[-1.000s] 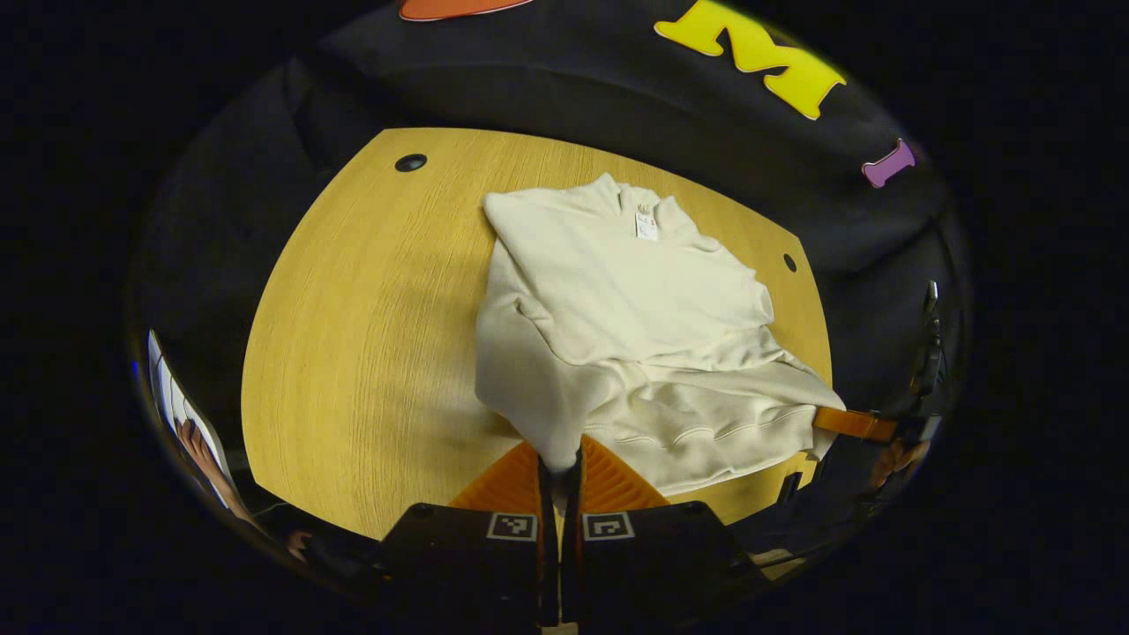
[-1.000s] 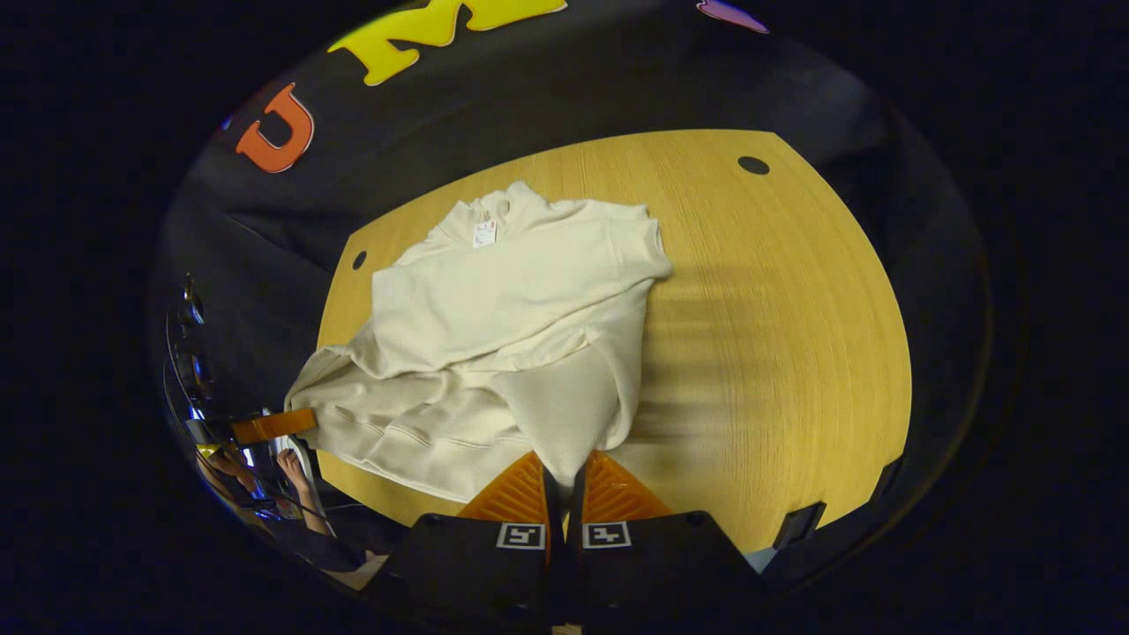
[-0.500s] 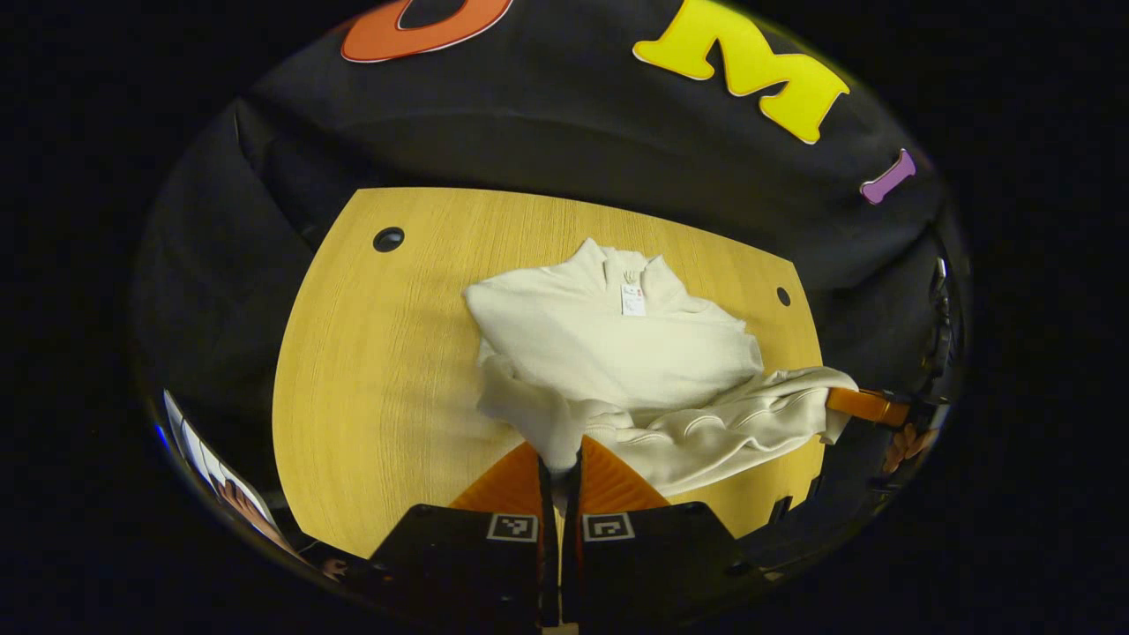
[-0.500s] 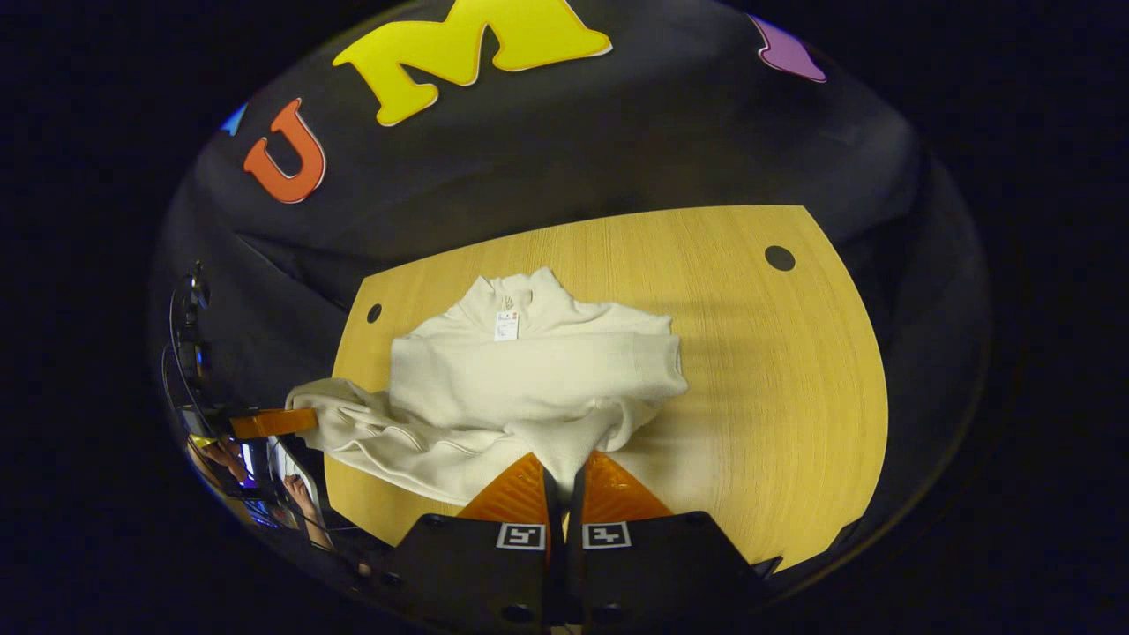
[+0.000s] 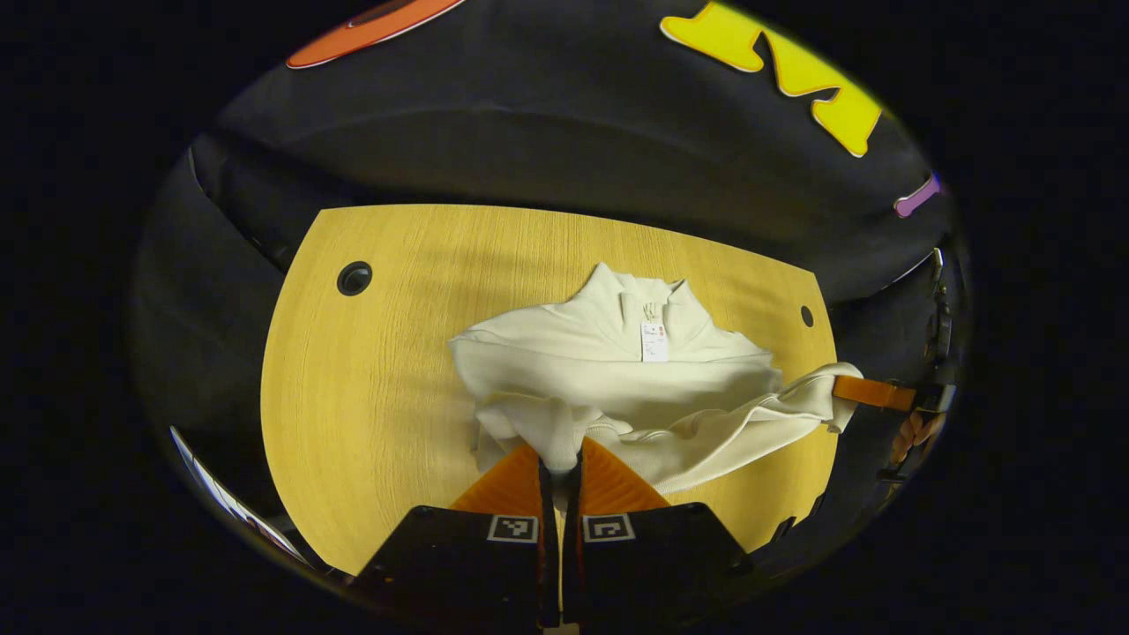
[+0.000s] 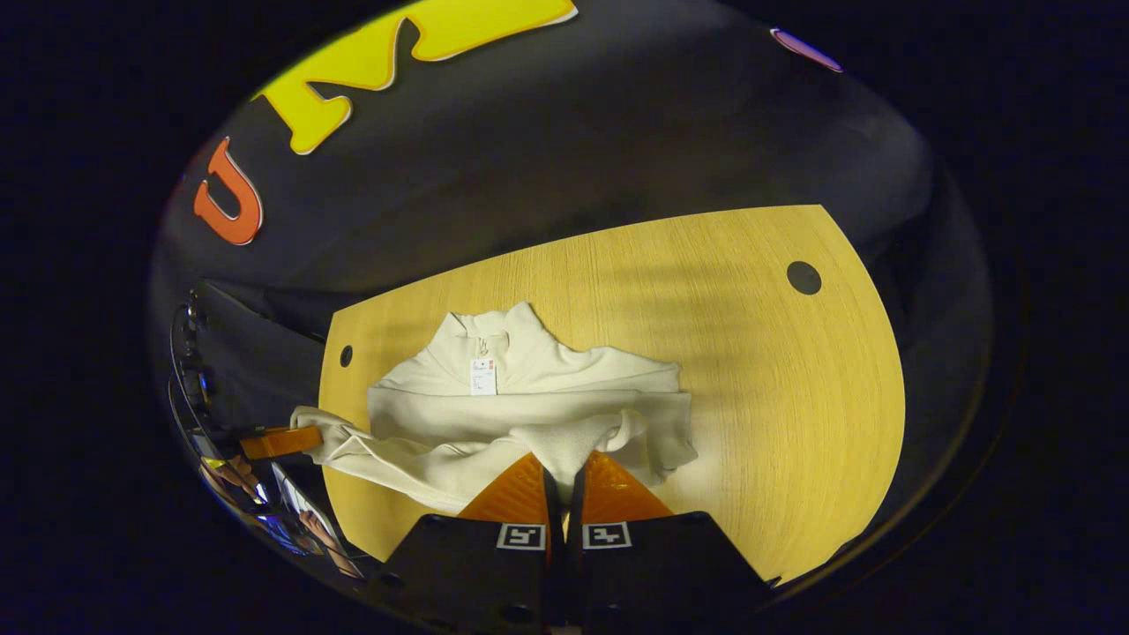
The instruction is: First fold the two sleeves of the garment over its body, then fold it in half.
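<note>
A cream sweatshirt lies on the wooden table, collar and white tag toward the far side, sleeves folded over the body. My left gripper is shut on one corner of its hem, lifted over the body. In the right gripper view the same sweatshirt shows, and my right gripper is shut on the other hem corner. The right gripper also appears at the far right of the left gripper view, the left gripper at the far left of the right gripper view. The hem sags between them.
The table has round cable holes near its far corners and a smaller hole. Black cloth walls surround it. A person's hand holds the far gripper. Bare wood lies to either side of the garment.
Both grippers have carried the hem up and forward toward the collar, so the lower body now covers more of the upper body and the garment looks shorter.
</note>
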